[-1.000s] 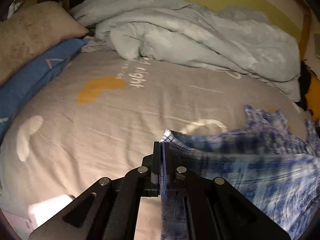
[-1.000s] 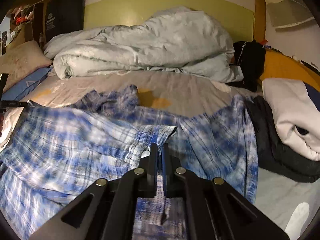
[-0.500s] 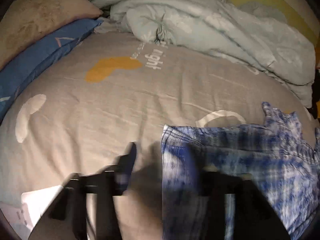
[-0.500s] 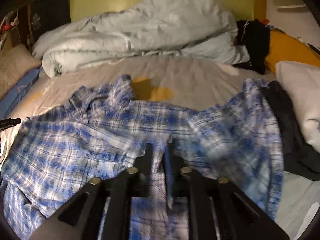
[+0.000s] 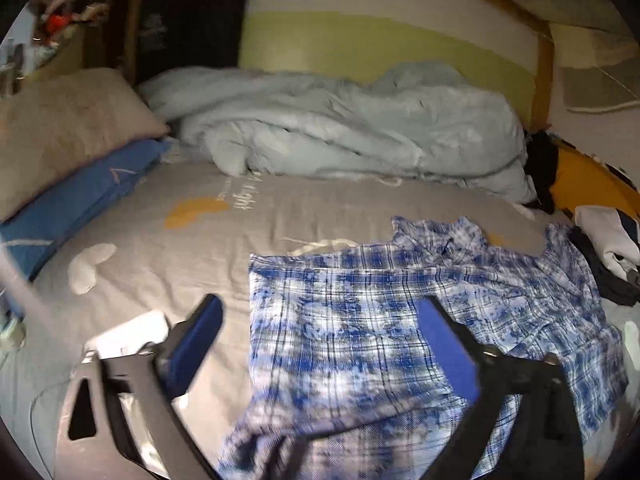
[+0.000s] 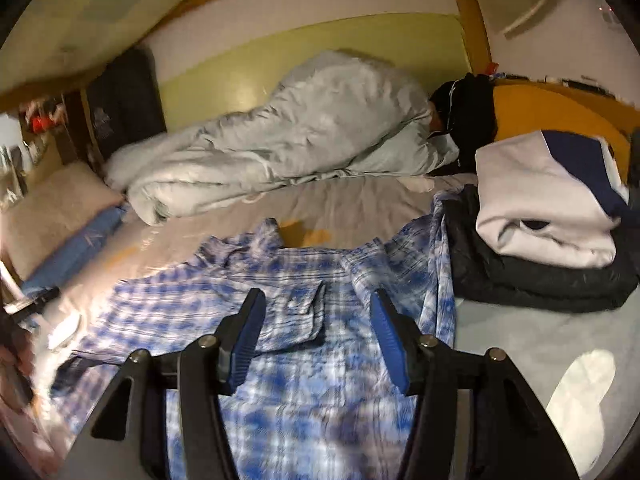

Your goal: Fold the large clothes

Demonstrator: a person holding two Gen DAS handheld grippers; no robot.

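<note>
Left gripper [image 5: 320, 320] has just been opened wide, nothing pinched; right gripper [image 6: 318, 306] has just been opened about halfway, also empty; the blue plaid shirt [image 6: 280, 312] is left lying loose on the grey bedsheet [image 5: 160, 256], beside stacked clothes [image 6: 544, 216].

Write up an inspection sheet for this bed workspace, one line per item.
Surface: grey printed bedsheet, wrinkled, large bare area on the left.
Job's things: blue plaid shirt spread out flat on the sheet, collar toward the duvet.
Clutter: light blue duvet bunched at the far side; beige pillow on a blue pillow; white garment folded on a black jacket at the right.
Grippers: left gripper and right gripper have both just been opening; nothing pinched between the pads.
Cables: nothing seen.
Surroundings: yellow-green headboard, wooden frame; dim light.
</note>
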